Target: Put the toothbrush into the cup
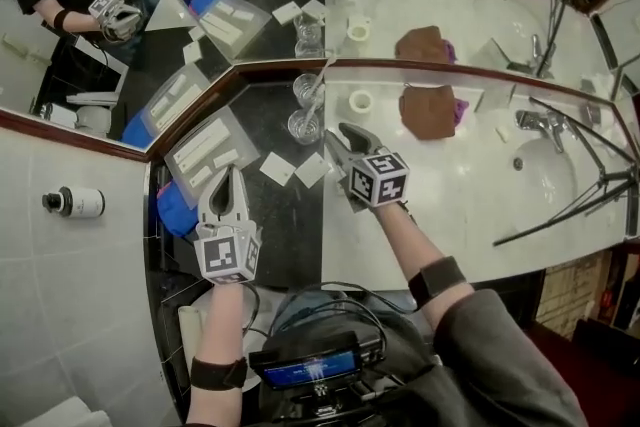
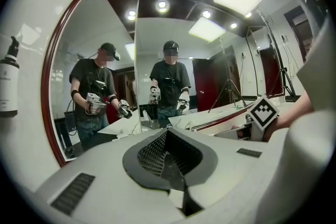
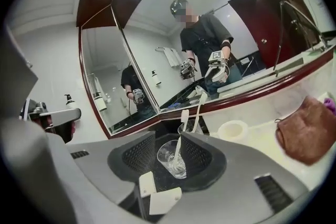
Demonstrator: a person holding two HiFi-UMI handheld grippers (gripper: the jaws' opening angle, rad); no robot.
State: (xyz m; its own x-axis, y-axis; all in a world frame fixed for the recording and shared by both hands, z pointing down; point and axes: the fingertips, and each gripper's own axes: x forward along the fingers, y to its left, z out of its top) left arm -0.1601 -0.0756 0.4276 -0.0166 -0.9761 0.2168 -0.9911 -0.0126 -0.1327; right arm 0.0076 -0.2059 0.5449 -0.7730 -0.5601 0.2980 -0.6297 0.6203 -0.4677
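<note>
A clear glass cup [image 1: 303, 125] [image 3: 172, 159] stands on the black part of the counter near the mirror. A white toothbrush [image 3: 180, 131] stands inside it, head up. Behind it is a second glass [image 1: 308, 90] [image 3: 190, 127] with another white brush [image 3: 201, 105] leaning in it. My right gripper [image 1: 338, 143] [image 3: 173, 166] is open just short of the front cup, which shows between the spread jaws; nothing touches the pads. My left gripper [image 1: 228, 180] [image 2: 167, 159] is shut and empty, lower left over the black counter, pointing at the mirror.
A clear plastic box [image 1: 205, 150] with white items and a blue object [image 1: 175, 210] sit at left. White packets [image 1: 312, 170] lie under the right gripper. A white ring-shaped holder [image 1: 361, 101], a brown cloth [image 1: 430, 110], the sink [image 1: 548, 177] with its faucet [image 1: 535, 120] and tripod legs [image 1: 575, 200] lie to the right.
</note>
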